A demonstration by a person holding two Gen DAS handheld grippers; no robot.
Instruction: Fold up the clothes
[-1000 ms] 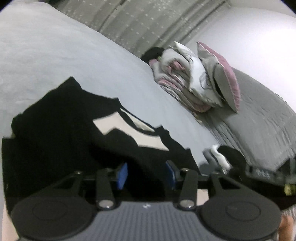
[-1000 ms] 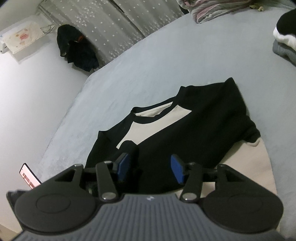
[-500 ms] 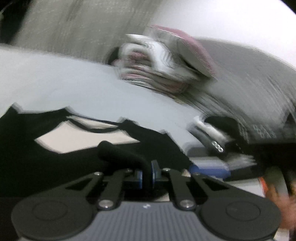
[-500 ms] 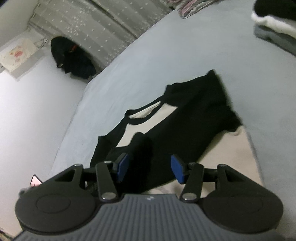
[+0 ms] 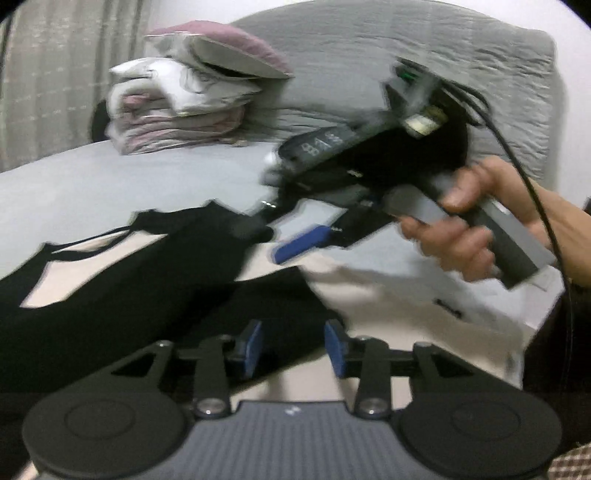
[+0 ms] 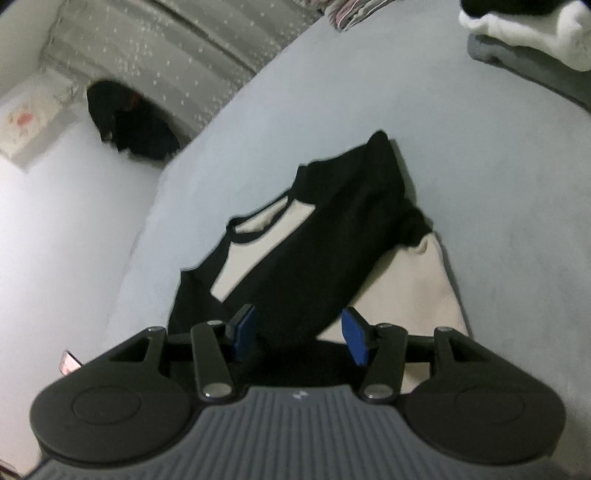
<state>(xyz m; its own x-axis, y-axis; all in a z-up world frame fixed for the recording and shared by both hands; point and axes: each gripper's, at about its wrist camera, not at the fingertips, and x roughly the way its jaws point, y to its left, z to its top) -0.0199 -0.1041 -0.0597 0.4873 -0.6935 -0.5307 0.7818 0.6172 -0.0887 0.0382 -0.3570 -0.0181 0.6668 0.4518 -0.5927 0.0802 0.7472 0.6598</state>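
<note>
No writing was legible; both the left gripper [image 5: 293,347] and right gripper [image 6: 301,334] hung parted and empty over the black-and-cream shirt [image 6: 317,236], folded bedding [image 5: 184,107] piled beyond.

Sweatshirt [image 6: 325,236]: laid on the bed [image 6: 498,166], near its front edge.
Folded pile [image 6: 532,33]: set beyond the sweatshirt, to its right.
Phone [image 6: 69,362]: seen left of the sweatshirt, off the bed.

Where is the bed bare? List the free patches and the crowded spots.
Free: grey sheet between the black-and-cream sweatshirt and the folded clothes pile; also the strip toward the curtain. Crowded: the near edge, under both open hand-held grippers.
</note>
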